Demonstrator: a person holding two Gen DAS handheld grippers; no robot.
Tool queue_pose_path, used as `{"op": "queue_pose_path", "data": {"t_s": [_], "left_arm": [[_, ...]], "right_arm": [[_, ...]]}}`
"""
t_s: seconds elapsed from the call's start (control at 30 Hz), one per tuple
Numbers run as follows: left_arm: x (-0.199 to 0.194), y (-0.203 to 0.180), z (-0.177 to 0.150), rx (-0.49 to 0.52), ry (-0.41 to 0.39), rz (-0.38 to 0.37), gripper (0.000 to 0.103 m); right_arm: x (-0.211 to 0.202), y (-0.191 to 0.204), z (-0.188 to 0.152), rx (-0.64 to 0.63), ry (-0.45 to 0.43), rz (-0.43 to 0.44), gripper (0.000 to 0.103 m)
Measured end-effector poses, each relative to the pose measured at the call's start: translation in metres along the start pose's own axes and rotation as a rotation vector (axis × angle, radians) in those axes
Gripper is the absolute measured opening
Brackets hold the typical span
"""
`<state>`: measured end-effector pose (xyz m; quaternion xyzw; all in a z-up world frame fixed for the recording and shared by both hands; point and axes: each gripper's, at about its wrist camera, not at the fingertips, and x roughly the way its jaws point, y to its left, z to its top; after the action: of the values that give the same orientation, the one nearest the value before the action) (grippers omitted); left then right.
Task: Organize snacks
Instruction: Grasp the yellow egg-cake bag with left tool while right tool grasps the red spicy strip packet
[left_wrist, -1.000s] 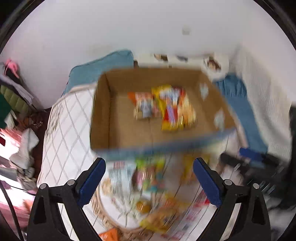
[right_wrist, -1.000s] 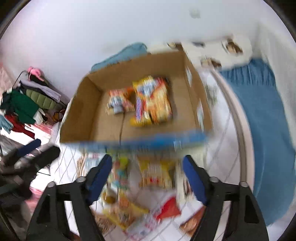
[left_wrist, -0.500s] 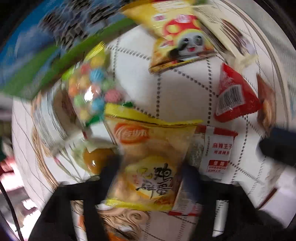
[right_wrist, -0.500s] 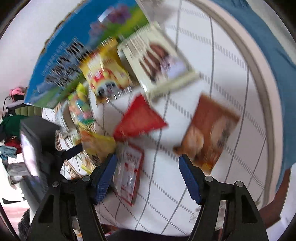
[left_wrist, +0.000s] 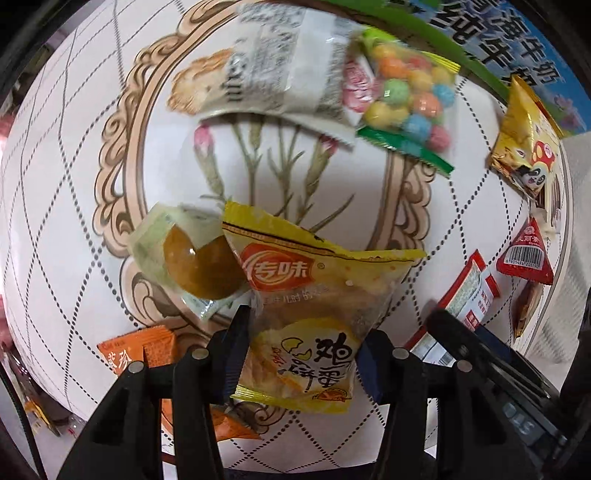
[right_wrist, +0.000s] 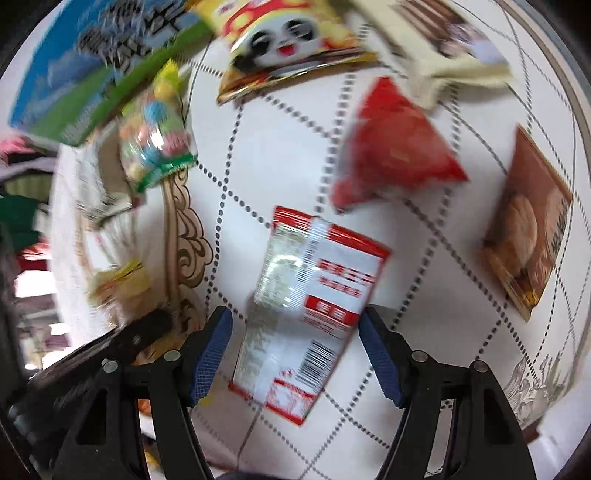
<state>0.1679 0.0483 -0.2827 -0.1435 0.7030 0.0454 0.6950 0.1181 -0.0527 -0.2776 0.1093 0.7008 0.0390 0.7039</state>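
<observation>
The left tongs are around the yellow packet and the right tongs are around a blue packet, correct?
Not quite. The right wrist view shows the right tongs around a red-and-white packet, not a blue one. The left tongs are indeed around the yellow packet.

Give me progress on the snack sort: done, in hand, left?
Done: cannot confirm; the box interior is out of view now. In hand: left gripper brackets the yellow egg-cake packet; right gripper straddles the red-and-white sachet, jaws open. Left on the table: candy-ball bag, panda packet, red triangular pack, brown cookie packet.
</observation>
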Motion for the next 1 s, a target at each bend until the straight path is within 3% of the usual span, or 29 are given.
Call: {"op": "queue_pose_path", "data": {"t_s": [0.07, 0.17, 0.27, 0.33, 0.43, 0.5, 0.57, 0.73, 0.87, 1.0], "left_arm": [[0.004, 0.013, 0.001, -0.003, 0.009, 0.005, 0.054], [0.013, 0.020, -0.002, 0.003, 0.039, -0.011, 0.059], [0.018, 0.024, -0.005, 0.023, 0.051, -0.019, 0.063], [0.024, 0.022, -0.010, 0.039, 0.067, -0.019, 0.068], [0.034, 0.011, -0.021, 0.089, 0.087, 0.010, 0.078], [0.038, 0.002, -0.022, 0.122, 0.088, 0.054, 0.078], [0.039, -0.007, -0.024, 0.126, 0.081, 0.078, 0.078], [0.032, -0.006, -0.017, 0.004, 0.058, -0.002, 0.066], [0.031, -0.006, -0.010, 0.004, 0.059, -0.020, 0.066], [0.042, -0.041, -0.006, 0.119, 0.087, 0.051, 0.066]], "right_arm": [[0.005, 0.008, 0.001, -0.029, -0.005, -0.047, 0.074], [0.009, 0.021, 0.000, -0.180, -0.012, -0.116, 0.064], [0.006, 0.037, -0.010, -0.425, -0.020, -0.180, 0.058], [0.003, 0.050, -0.020, -0.632, -0.020, -0.269, 0.058], [-0.006, 0.052, -0.028, -0.731, -0.036, -0.327, 0.061], [-0.014, 0.044, -0.026, -0.681, -0.022, -0.308, 0.068], [-0.026, 0.031, -0.020, -0.572, -0.019, -0.231, 0.068], [-0.027, -0.003, -0.017, -0.314, 0.003, -0.122, 0.069], [-0.026, -0.016, -0.022, -0.276, -0.034, -0.141, 0.070], [-0.012, -0.006, -0.035, -0.309, -0.039, -0.178, 0.071]]}}
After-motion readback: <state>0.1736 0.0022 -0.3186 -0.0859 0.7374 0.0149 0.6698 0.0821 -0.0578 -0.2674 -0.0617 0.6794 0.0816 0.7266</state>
